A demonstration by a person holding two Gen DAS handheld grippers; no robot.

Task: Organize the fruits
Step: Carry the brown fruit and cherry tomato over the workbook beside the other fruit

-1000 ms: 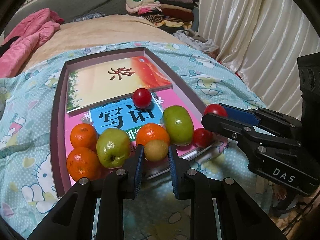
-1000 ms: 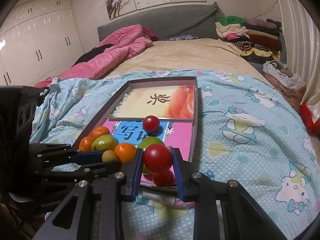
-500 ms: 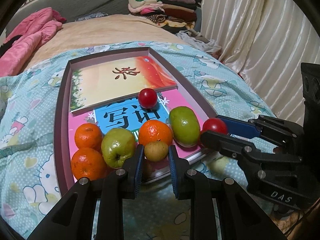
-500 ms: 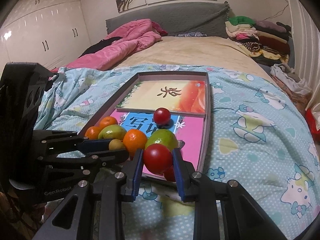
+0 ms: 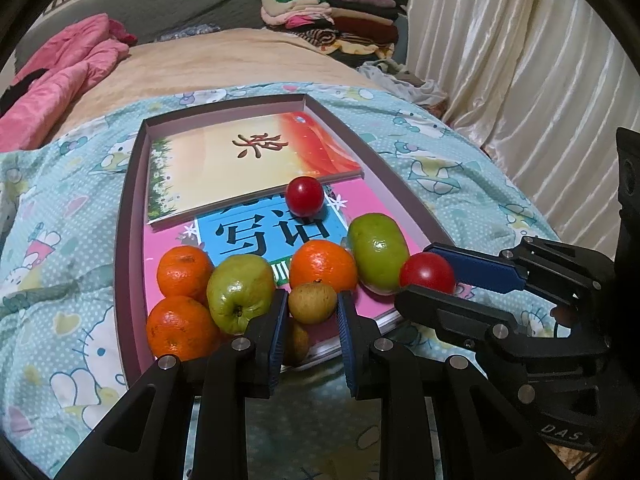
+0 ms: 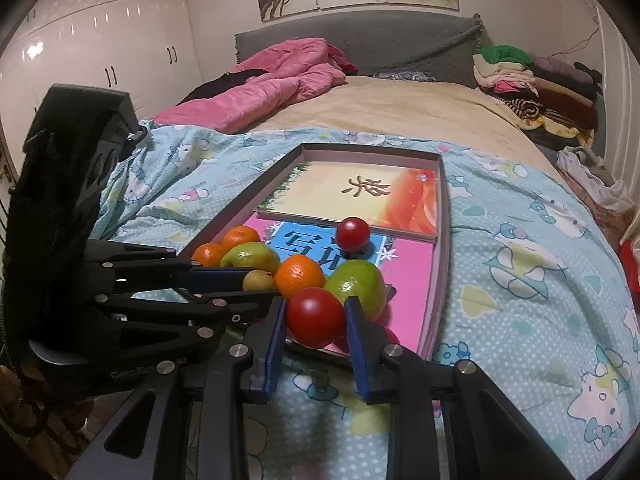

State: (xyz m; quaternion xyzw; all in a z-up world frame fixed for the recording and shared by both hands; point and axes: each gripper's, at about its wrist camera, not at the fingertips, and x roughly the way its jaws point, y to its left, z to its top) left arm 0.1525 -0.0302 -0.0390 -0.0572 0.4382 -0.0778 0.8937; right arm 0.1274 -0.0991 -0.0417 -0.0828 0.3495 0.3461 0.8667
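Observation:
A shallow box on the bed holds books and fruit at its near end: three oranges, two green fruits and a red tomato farther back. My left gripper is shut on a small yellow-brown fruit, just above the box's near edge. My right gripper is shut on a red tomato next to the right green fruit. The right gripper also shows in the left wrist view. Another yellowish fruit lies half hidden below the left fingers.
A pink quilt lies at the bed's far left. Folded clothes are stacked at the far right by white curtains. The Hello Kitty blanket spreads around the box. A red fruit peeks out behind the right finger.
Both grippers have moved forward over the box's near end with their fruit still held. The right tomato now sits close beside the green fruit.

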